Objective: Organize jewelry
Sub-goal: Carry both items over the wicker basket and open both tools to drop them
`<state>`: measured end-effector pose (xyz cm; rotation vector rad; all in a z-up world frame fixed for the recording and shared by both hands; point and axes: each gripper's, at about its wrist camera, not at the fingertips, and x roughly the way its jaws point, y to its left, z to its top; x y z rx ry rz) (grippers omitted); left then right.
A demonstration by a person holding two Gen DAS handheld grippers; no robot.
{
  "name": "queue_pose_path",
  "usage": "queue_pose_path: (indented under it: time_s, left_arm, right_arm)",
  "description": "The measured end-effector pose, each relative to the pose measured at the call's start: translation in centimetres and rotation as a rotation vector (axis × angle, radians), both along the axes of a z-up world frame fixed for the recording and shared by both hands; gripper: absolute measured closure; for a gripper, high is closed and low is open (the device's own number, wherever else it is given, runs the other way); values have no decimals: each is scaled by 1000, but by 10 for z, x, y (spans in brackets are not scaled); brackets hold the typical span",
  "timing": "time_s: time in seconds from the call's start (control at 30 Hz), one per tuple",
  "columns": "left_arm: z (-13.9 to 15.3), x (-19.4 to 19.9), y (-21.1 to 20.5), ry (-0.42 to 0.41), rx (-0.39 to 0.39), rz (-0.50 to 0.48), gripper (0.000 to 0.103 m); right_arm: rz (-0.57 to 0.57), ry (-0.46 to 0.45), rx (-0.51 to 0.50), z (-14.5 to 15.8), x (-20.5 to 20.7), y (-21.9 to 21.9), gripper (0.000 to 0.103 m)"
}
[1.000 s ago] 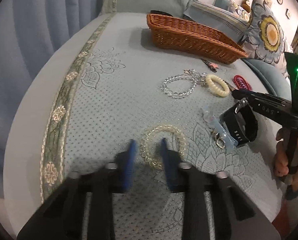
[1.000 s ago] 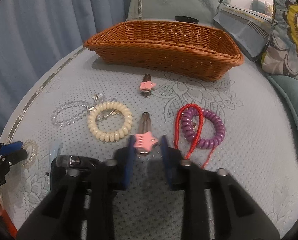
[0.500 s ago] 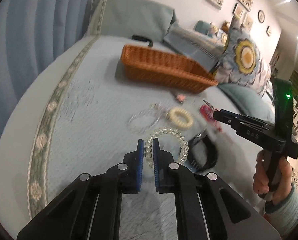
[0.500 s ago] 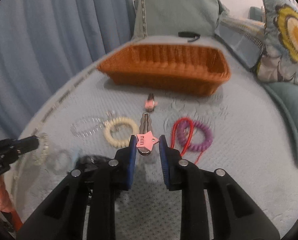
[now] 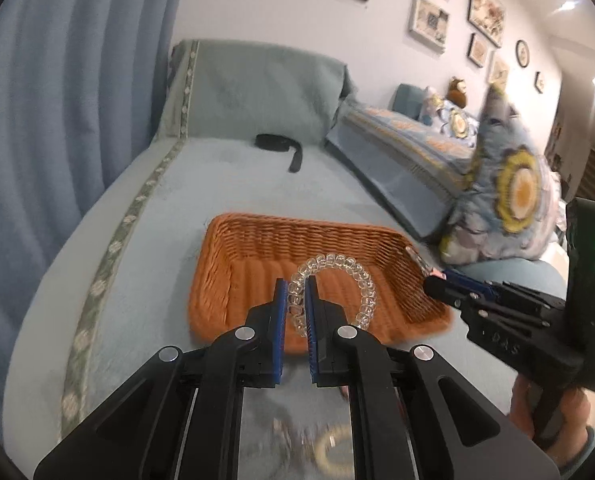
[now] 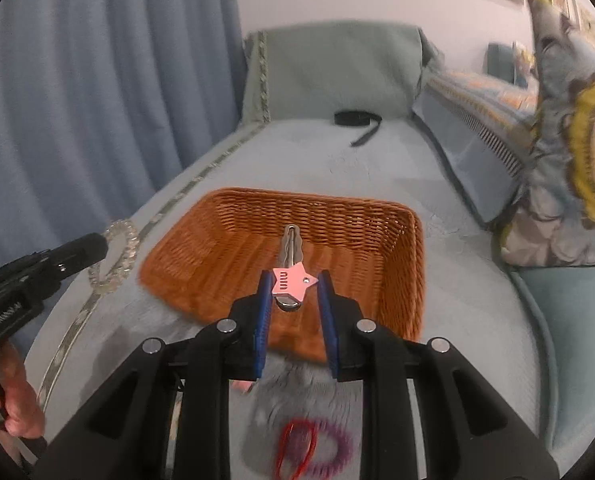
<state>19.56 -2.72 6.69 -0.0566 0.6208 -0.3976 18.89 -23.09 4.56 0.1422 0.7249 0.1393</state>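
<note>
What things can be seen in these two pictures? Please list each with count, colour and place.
wicker basket: 1, orange-brown, on the bed cover, nothing in it
bead bracelet: 1, clear, clamped in the left tongs
star hair clip: 1, pink and silver, clamped in the right tongs
coil hair tie: 1, purple, on the cover below the right tongs
cord loop: 1, red, beside the coil tie
strap: 1, black, far end of cover
left tongs: 1, black, blue pads
right tongs: 1, black, blue pads
</note>
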Motion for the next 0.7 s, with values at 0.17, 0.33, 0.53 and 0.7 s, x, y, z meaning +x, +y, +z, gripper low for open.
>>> queue_pose_path:
  time_s: [0.17, 0.33, 0.53, 0.7]
  left_arm:
    - [-30, 55, -16, 89, 28, 18, 96]
    - [-53, 73, -21, 140, 65, 30, 96]
    - [-59, 72, -18, 165, 55, 34, 82]
    - [-45, 48, -1, 143, -9, 22, 65]
  right_arm:
    - [-4, 128, 18, -35, 47, -2, 83]
    - [-21, 206, 21, -58, 64, -5, 83]
    - [-30, 222, 27, -61, 57, -9, 80]
    - [-19, 173, 46, -41, 31, -13, 55]
